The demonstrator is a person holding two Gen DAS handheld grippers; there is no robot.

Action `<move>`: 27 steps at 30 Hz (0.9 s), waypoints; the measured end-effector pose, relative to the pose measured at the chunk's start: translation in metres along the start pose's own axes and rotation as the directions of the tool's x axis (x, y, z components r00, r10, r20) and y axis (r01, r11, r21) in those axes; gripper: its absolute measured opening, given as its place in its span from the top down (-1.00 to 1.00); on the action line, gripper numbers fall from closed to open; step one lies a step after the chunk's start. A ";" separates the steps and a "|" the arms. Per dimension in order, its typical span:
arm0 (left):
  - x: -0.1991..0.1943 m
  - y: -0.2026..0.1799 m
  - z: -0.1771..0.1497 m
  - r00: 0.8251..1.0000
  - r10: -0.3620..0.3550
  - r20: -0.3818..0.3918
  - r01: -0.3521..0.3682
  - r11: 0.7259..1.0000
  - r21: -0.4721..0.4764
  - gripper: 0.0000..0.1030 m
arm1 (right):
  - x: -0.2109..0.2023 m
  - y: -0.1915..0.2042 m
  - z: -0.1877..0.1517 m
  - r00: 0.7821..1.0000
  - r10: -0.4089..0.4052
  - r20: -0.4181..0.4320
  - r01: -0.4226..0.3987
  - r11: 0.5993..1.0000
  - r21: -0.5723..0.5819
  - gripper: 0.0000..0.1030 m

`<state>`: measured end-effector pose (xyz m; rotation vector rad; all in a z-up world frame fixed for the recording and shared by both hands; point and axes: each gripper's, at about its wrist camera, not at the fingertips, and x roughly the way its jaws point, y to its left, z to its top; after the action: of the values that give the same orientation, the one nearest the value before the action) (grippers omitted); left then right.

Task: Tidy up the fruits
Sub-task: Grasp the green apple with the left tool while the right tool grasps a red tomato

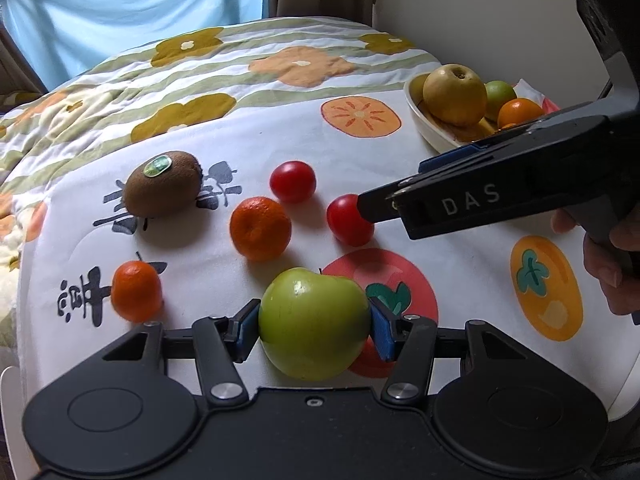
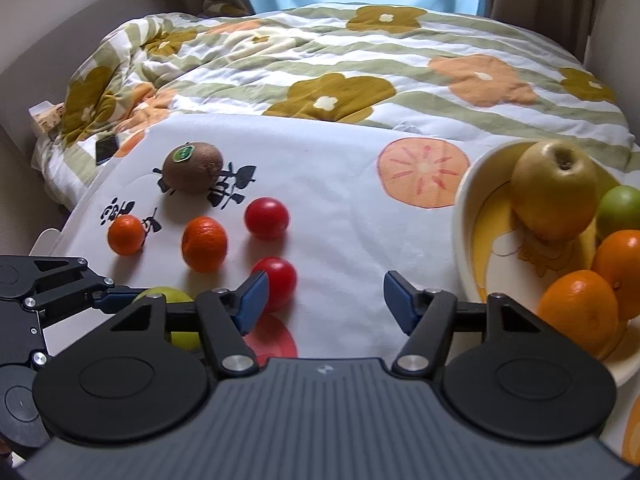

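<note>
Green apple (image 1: 314,322) squarely between left gripper (image 1: 314,330) pads, both touching.

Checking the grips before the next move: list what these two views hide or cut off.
- Right gripper, left wrist view: its own body hides the fingertips and part of the nearer red tomato.
- Green apple, right wrist view: mostly behind both grippers, so its contact with the left gripper is hidden there.
- Bowl, both views: far side cut off or covered.
- Dark flat object on the blanket: too small to identify.
</note>
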<state>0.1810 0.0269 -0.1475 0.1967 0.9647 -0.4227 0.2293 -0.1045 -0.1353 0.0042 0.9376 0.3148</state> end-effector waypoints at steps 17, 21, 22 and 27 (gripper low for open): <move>-0.010 0.011 -0.012 0.998 0.070 0.004 -0.070 0.996 -0.048 -0.16 | 0.019 0.020 0.002 0.998 0.063 -0.031 -0.064 0.998 -0.028 -0.04; -0.012 0.014 -0.014 0.996 0.084 0.005 -0.084 0.994 -0.069 -0.16 | 0.021 0.022 0.000 0.998 0.062 -0.031 -0.063 0.997 -0.044 0.12; -0.013 0.014 -0.015 0.996 0.090 0.009 -0.089 0.993 -0.073 -0.16 | 0.021 0.022 0.000 0.998 0.061 -0.028 -0.063 0.997 -0.045 0.12; -0.022 0.012 -0.013 0.993 0.119 0.026 -0.117 0.989 -0.092 -0.16 | 0.012 0.021 -0.003 0.997 0.071 -0.015 -0.071 0.996 -0.053 0.12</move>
<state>0.1657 0.0477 -0.1370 0.1637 0.9343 -0.2721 0.2281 -0.0814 -0.1435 -0.0135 0.9437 0.4059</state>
